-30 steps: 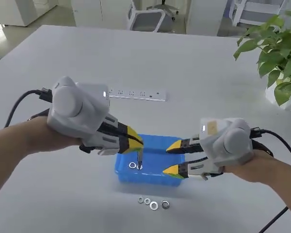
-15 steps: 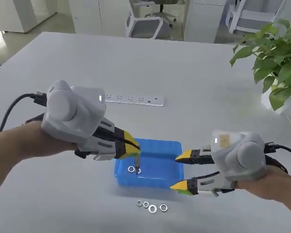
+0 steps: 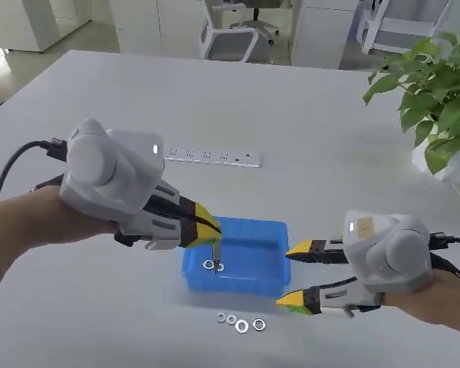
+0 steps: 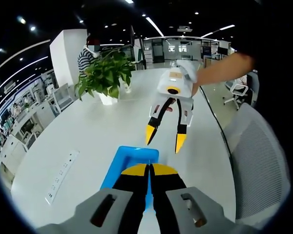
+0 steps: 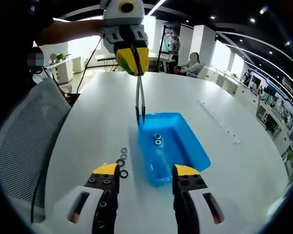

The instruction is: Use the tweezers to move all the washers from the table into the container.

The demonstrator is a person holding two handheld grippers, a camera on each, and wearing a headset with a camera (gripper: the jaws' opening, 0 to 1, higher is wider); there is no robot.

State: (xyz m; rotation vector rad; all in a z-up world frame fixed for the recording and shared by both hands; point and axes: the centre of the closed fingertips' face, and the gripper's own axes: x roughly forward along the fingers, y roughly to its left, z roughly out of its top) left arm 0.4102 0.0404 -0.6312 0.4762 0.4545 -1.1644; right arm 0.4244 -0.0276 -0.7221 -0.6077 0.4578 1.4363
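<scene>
While I am clamping my left gripper [image 3: 211, 226] fully closed on the tweezers [image 3: 215, 253], I am holding them pointing down into the near left part of the container [image 3: 249, 227]. Their tips are hanging right over the two washers [image 3: 211, 266] lying on its floor. In the right gripper view the tips [image 5: 140, 121] are looking bare, though I cannot tell for certain that nothing is pinched there. Just in front of the container, four more washers [image 3: 241, 323] are sitting in a short row on the table [image 3: 330, 130], close together and well clear of the container wall. To the right, my right gripper [image 3: 290, 276] is hovering beside the container with its jaws wide apart and nothing between them, taking no part in the carrying. I am judging that I am at the drop-off end of one trip, with the task about a third done. The next move is calling for me to lift the tweezers over the near wall, swing them forward and down to the row, and settle the tips astride one washer. Since the washers are lying flat and crowded, I am expecting to need a light squeeze on a rim and a slow lift, so that the neighbours are not being scattered.
</scene>
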